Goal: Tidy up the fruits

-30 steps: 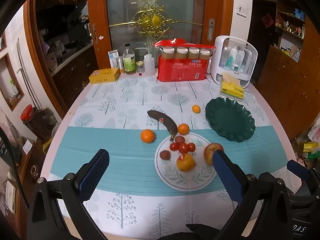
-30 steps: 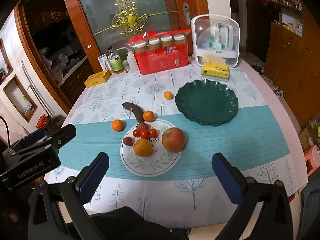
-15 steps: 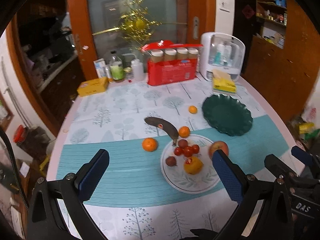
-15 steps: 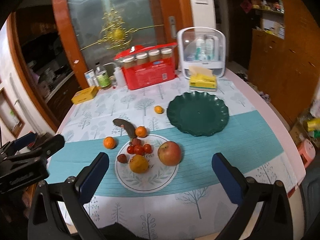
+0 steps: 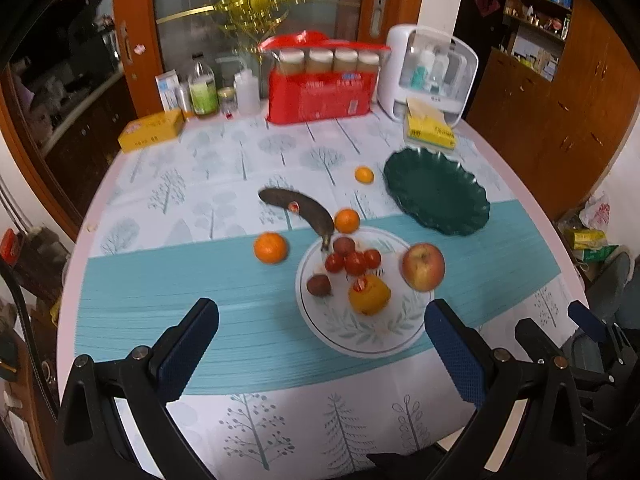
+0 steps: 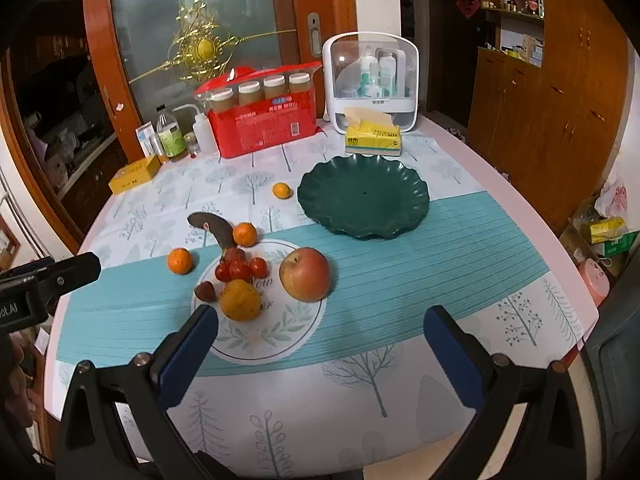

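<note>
A white plate [image 5: 372, 340] [image 6: 276, 340] holds a red apple [image 5: 423, 266] [image 6: 305, 274], an orange fruit [image 5: 369, 294] [image 6: 241, 300], cherry tomatoes [image 5: 354, 261] [image 6: 239, 269] and a dark small fruit [image 5: 319, 285]. A dark banana [image 5: 298, 210] [image 6: 214, 227] and three tangerines [image 5: 271, 247] [image 5: 347, 220] [image 5: 364, 174] lie on the cloth. An empty green plate [image 5: 438, 192] [image 6: 364, 199] sits to the right. My left gripper [image 5: 320, 344] and right gripper [image 6: 320, 344] are both open and empty, held above the table's near edge.
At the back stand a red package with jars [image 5: 320, 88], a white organiser box [image 5: 428, 68], a yellow tissue pack [image 5: 430, 130], bottles [image 5: 204, 88] and a yellow box [image 5: 152, 130]. Wooden cabinets [image 6: 540, 120] stand right of the table.
Both grippers have risen and pulled back slightly, then moved in toward the white plate; the left view tilted. Nothing on the table has moved. Both stay open.
</note>
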Tool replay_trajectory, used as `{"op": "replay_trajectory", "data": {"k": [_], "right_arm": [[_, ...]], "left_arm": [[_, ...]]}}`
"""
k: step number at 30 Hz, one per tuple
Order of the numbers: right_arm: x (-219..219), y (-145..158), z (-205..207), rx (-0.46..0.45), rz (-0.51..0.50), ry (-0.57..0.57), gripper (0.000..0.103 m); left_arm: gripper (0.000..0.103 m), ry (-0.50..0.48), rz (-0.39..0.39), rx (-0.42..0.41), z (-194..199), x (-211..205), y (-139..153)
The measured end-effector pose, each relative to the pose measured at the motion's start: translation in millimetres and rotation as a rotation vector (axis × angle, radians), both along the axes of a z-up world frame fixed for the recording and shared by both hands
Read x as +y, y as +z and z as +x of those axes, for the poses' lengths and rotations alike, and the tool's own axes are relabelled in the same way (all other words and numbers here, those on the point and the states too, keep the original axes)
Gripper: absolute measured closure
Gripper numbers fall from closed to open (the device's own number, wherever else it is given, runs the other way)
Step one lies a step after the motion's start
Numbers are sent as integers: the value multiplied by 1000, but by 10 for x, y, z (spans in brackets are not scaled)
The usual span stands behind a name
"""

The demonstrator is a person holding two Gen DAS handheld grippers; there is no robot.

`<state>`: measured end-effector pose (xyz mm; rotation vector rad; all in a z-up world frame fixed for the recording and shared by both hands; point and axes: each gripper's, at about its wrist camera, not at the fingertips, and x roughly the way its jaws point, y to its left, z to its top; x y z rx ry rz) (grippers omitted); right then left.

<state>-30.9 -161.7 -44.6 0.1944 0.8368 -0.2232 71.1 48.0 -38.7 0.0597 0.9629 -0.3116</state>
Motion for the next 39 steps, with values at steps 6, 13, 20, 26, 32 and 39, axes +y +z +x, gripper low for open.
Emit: {"op": "replay_trajectory", "data": {"k": [6,13,20,26,32,39], "right_arm": [[36,-162,73,-2,-46,78,0],[78,-306,277,-22,-163,228,0],[29,-543,557,-1,-232,369,0],[-85,-783,826,27,-232,462,2],[-172,-1043,1069,66,-150,568,9],[-168,-1315,1267,104,-142,643,14]], "left_arm": [[1,-9,-11,99,169,-154,-253],[1,29,-23,248,489,-335,-610],[2,113,-54,427,801,-496,-1081],[5,188,-100,549,1027,-585,-1461],[12,254,-119,641,1184,-668,-1739],[12,301,-116,706,1254,-703,-1963]]}}
